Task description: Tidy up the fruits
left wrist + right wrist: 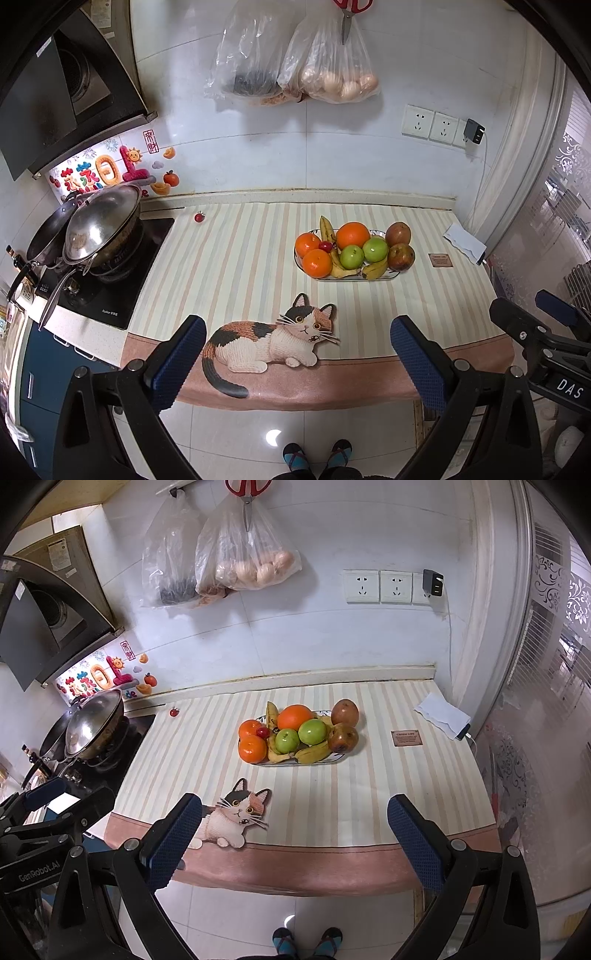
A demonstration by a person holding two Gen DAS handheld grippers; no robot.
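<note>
A striped mat (240,258) printed with a calico cat (273,338) covers the kitchen counter, with a stove (110,291) at its left end carrying a wok under a steel lid (99,229). Near the middle of the mat sits an oval plate (334,760) heaped with fruit, and nearly everything seems gathered there already: a large orange (352,235) at the back, two smaller oranges (317,263) on the left side, two green apples (375,249) side by side in the centre, two brownish-red fruits (401,257) at the right end whose kind I cannot tell, bananas (375,268) along the front edge and one upright at the back, and a small red fruit (325,246) tucked between the oranges. One piece looks left out: a cherry tomato (199,217) lies alone at the back of the mat, well apart from the plate and near the stove's corner. Judging by that, the organizing is almost complete, with this stray still to be brought to the plate. The left gripper (297,354) and the right gripper (295,836) both hover at the near edge of the counter, above the floor, jaws spread wide and holding nothing; neither touches any fruit.
</note>
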